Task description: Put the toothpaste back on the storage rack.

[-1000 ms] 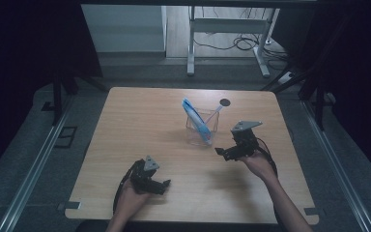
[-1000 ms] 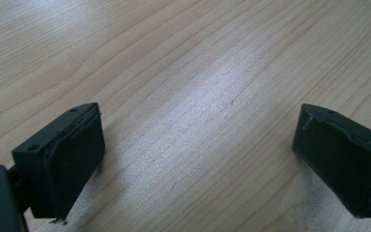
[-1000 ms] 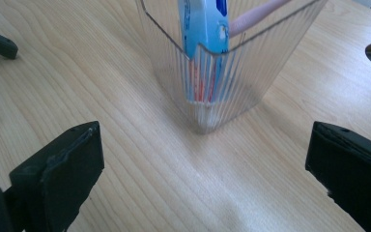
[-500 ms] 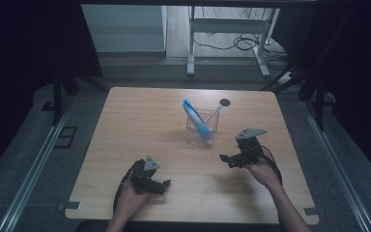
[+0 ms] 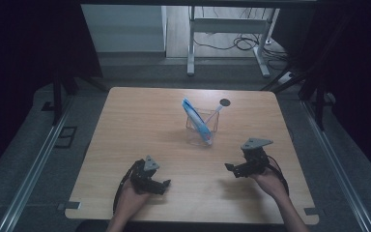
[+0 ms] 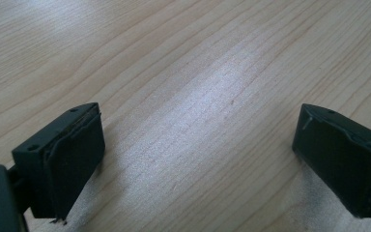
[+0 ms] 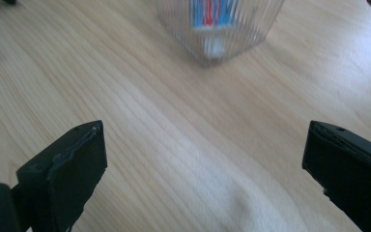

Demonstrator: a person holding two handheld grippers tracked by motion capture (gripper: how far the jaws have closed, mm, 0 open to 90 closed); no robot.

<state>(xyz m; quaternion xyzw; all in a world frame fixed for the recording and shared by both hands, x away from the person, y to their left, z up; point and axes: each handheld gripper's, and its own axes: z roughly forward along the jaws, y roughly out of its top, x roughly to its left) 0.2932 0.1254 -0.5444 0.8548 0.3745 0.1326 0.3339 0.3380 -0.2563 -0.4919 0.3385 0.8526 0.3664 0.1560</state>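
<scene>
Clear ribbed plastic forms the cup, which stands past mid-surface with a blue tube leaning in it, long axis tilted toward 11 o'clock. From the right claw, jaws wide and empty, the cup lies near, at 11 o'clock. The left claw, also wide and empty, is farther off; the right hand has the shorter reach

Wood, clear plastic and matt black

Pale, smooth wood grain is seen on the tabletop; the cup is ribbed and clear; matt black pads are scuffed.
</scene>
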